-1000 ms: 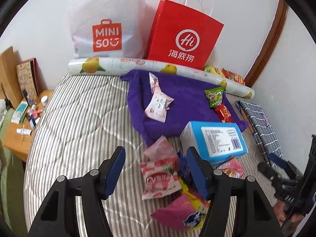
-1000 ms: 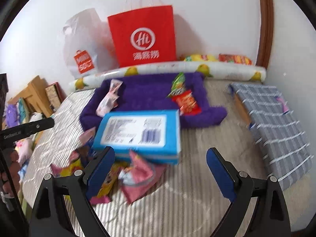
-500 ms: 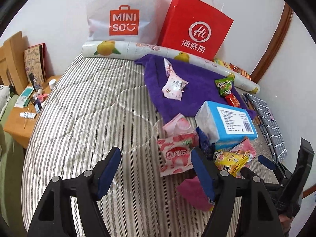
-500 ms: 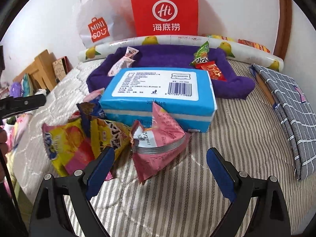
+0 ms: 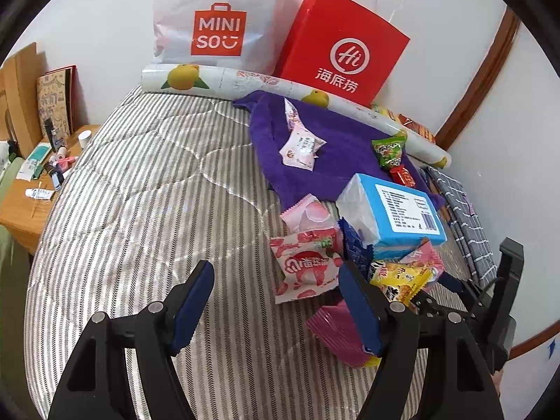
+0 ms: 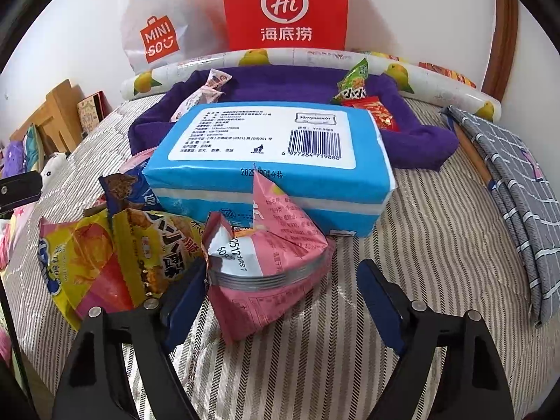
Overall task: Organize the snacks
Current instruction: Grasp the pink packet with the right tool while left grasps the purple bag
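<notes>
Two grippers hang low over the striped bed (image 5: 133, 189), fingers wide, holding nothing. The right gripper (image 6: 280, 301) sits around a pink snack bag (image 6: 269, 262), not squeezing. The left gripper (image 5: 276, 301) is beside the snack pile (image 5: 315, 266). A blue box (image 6: 269, 161) lies behind. Bags read "MINISO" (image 5: 217, 35) and "Hi" (image 5: 346, 56).

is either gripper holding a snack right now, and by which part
Nothing is held. The right gripper is open with the pink snack packet between its fingers, not clamped. The left gripper is open over the striped mattress.
</notes>
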Demonstrator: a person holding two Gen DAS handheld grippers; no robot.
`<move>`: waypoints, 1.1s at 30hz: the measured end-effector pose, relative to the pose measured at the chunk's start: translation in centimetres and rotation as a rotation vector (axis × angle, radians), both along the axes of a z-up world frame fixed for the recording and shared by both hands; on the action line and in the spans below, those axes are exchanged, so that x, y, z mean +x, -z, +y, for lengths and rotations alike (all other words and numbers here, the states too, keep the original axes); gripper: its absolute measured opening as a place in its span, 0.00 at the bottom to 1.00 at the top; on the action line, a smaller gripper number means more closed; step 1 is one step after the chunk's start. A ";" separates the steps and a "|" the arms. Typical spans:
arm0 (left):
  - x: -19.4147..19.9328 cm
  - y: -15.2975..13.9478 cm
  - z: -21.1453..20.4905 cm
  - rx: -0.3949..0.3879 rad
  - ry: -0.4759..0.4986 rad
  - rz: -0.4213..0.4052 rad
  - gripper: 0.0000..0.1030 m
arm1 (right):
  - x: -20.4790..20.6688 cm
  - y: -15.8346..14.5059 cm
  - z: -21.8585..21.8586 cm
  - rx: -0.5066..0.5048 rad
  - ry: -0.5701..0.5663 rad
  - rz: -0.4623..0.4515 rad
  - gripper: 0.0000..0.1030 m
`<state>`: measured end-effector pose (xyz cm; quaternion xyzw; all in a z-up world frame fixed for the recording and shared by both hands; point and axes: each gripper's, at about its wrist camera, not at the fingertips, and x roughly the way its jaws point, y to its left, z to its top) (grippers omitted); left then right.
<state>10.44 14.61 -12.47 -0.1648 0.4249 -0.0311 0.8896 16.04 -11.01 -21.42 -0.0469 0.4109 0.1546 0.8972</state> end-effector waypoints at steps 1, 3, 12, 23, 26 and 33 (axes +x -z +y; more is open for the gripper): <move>0.0 0.0 -0.1 -0.001 0.005 0.003 0.70 | 0.0 0.0 0.0 0.007 -0.001 -0.005 0.75; 0.0 0.0 -0.3 0.001 0.016 0.006 0.70 | 0.0 -0.1 0.0 0.008 -0.002 -0.011 0.67; -0.3 -1.2 -1.8 -0.020 0.068 -0.004 0.70 | -1.1 -1.4 -0.9 0.046 0.024 -0.035 0.62; -1.2 -0.8 -4.6 -0.061 0.095 0.014 0.77 | -3.2 -3.1 -4.0 0.094 0.083 -0.069 0.62; -1.5 -0.3 -4.8 -0.050 0.079 0.022 0.77 | -3.7 -3.1 -4.7 0.104 0.090 -0.070 0.62; -1.4 1.2 -5.3 -0.090 0.070 0.061 0.77 | -4.4 -3.0 -5.5 0.135 0.087 -0.072 0.62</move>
